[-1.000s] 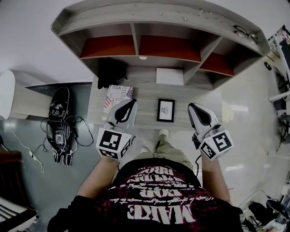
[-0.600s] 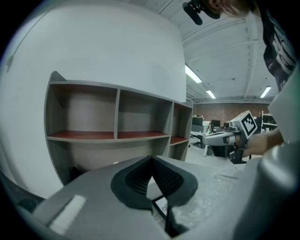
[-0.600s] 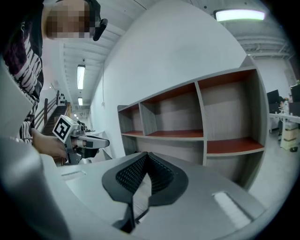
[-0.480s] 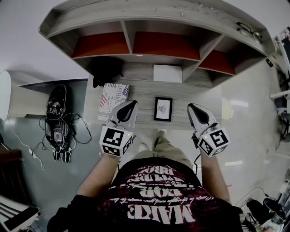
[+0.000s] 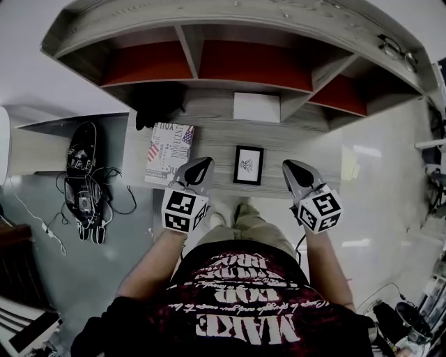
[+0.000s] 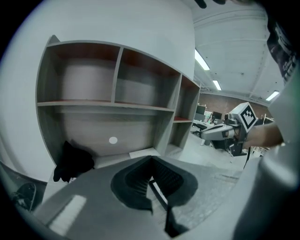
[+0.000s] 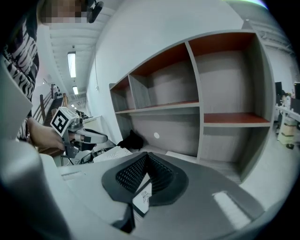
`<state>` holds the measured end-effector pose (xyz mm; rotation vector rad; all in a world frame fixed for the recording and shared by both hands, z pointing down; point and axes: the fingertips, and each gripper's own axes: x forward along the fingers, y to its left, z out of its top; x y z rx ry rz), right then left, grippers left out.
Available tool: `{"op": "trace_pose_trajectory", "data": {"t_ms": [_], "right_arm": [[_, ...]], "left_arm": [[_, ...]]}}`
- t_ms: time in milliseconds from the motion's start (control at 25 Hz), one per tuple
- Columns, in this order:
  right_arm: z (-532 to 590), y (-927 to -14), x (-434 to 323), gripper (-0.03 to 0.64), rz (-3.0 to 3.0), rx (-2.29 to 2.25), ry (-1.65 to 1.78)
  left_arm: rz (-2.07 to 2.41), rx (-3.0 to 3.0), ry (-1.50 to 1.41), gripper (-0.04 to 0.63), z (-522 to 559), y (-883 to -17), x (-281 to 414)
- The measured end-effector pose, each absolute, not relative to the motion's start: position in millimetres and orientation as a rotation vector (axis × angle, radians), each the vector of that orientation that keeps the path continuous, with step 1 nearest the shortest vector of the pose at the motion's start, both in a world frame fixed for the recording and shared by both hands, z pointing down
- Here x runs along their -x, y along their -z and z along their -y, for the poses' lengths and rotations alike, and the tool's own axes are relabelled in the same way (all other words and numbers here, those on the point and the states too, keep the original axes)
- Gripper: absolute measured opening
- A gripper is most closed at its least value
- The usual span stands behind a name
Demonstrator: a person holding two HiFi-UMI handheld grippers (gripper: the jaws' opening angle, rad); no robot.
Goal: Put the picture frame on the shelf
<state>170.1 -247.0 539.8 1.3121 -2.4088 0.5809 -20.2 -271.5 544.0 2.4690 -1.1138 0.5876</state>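
We face the wooden shelf unit (image 5: 209, 14), its upper compartments floored in red, standing on a pale desk (image 5: 216, 136). At 10 o'clock from the desk's middle lies a flag-printed magazine (image 5: 169, 143), and beyond it, at 11 o'clock, a black bundle (image 5: 157, 106) sits against the shelf's back. A white sheet (image 5: 256, 107) lies at 12 o'clock, between the shelf's back and the picture frame (image 5: 249, 165), which lies flat near the desk's front edge. Our left gripper (image 5: 201, 164) is at the frame's 9 o'clock and our right gripper (image 5: 290, 167) at its 3 o'clock, both clenched on nothing and apart from it. Glasses (image 5: 397, 50) rest on the shelf top at 2 o'clock.
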Motion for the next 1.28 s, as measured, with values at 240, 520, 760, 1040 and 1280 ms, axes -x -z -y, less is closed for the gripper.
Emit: {"op": "trace_pose_trajectory", "data": {"t_ms": [240, 520, 760, 1040, 1280], "right_arm": [[246, -586, -169, 0.029, 2.344, -1.243, -0.658], [241, -637, -171, 0.046, 2.275, -1.157, -0.762], [230, -681, -166, 0.089, 2.206, -1.062, -0.828], [217, -727, -159, 0.124, 2.150, -0.979, -0.948], [218, -767, -148, 0.150, 2.102, -0.955, -1.064]], "left_arm": [[1.062, -2.425, -0.669, 0.000, 269, -582, 12], [0.967, -2.286, -0.693, 0.002, 256, -635, -2], [0.891, -2.168, -0.769, 0.026, 248, -685, -14], [0.831, -2.068, -0.821, 0.042, 232, -736, -17], [0.814, -1.984, -0.825, 0.079, 226, -770, -18]]}}
